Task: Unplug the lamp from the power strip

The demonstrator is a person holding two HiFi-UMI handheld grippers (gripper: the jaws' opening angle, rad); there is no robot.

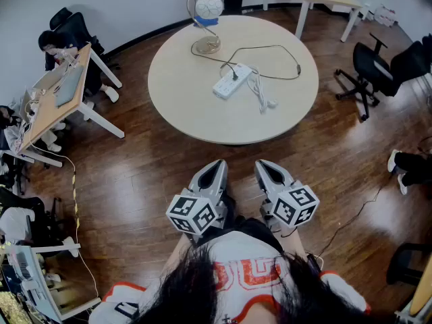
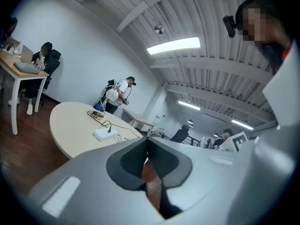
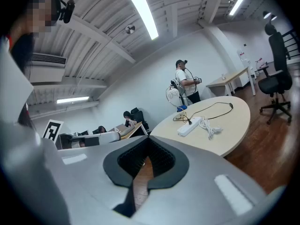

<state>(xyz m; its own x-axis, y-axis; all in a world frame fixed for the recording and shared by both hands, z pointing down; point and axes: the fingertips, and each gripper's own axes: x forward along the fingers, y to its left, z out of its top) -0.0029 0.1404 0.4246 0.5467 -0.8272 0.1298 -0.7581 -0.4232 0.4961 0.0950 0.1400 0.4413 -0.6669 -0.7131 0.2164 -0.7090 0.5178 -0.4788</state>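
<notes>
Lamp [image 1: 208, 9] first, from where I stand: it sits at the far left edge of the round surface [image 1: 192, 110]. Its black cable [image 1: 295, 65] swings out to the right in a wide loop. Just right of the lamp and a little nearer lies the power strip [image 1: 231, 82], and a dark plug [image 1: 234, 73] is seated in its top toward the far end. The strip lies on a slant, its near end to the left and its far end to the right, and a bundled white cord [image 1: 260, 94] trails off beside it.

Both tools hang low against the person's body, over the wooden floor [image 1: 135, 181] and well short of the surface. The left gripper [image 1: 217, 165] has its jaws pressed together on nothing, and so does the right gripper [image 1: 265, 167]. Each one's own view shows only floor through the slit.

The strip is straight ahead and well apart from both, roughly between the two lines of reach, so neither hand looks clearly nearer. As I judge it, the plug has to come straight up off the strip's face. One tool would steady the strip along its length while the other opens and closes on the plug.
</notes>
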